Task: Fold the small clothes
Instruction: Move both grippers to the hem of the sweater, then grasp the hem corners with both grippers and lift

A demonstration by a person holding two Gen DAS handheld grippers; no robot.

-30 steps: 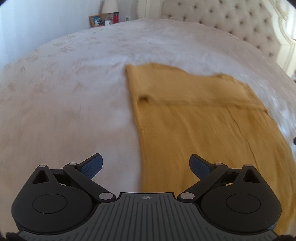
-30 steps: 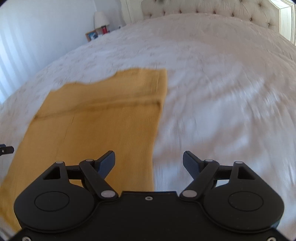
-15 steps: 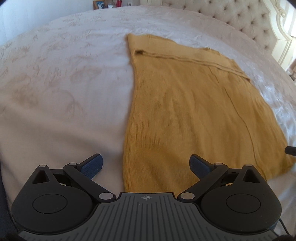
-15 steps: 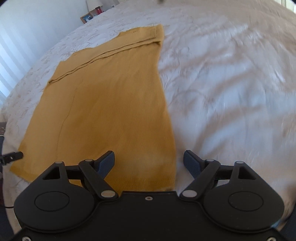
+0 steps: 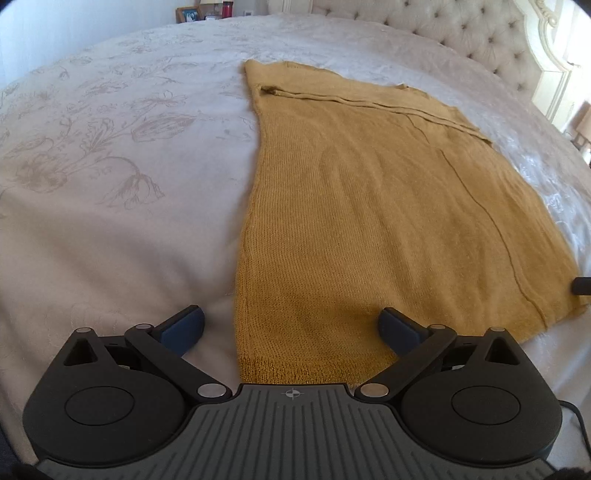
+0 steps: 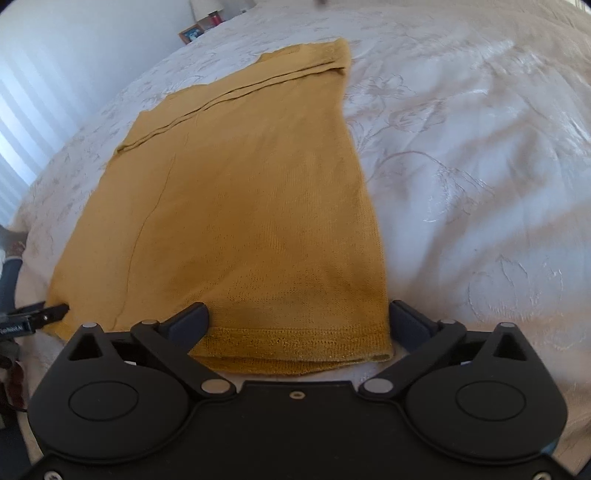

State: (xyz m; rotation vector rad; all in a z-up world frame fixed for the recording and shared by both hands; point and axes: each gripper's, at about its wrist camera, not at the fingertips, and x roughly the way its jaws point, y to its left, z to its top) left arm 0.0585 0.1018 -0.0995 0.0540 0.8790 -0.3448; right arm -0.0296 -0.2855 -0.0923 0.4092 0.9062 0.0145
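Mustard-yellow knitted garment (image 5: 369, 206), ribbed hem nearest the grippers, spread flat on a pale bedspread with a faint floral pattern (image 5: 110, 155). The left gripper (image 5: 291, 328) stands with its jaws wide apart and grips nothing; the garment's near left corner lies between its dark blue pads (image 5: 183, 328), one pad over bare bedspread, the other over the knit, with no pad seen pressing the cloth. The right gripper (image 6: 299, 325) has its jaws opening, spread to their widest; the garment's near right corner and hem lie between the two fingers, the right finger just beside the side edge, nothing clamped. In the right wrist view the hem shows two layers, the upper one lying slightly short of the lower. A long crease (image 5: 491, 221) runs up the cloth on the half toward the right gripper, and a folded band (image 5: 369, 101) crosses the far end. The tip of the opposite gripper shows at the edge of each view, beside the hem. Beyond the garment: a cream button-tufted headboard (image 5: 461, 29), a framed picture (image 5: 190, 14) and a red bottle (image 5: 228, 7) at the far side of the bed.
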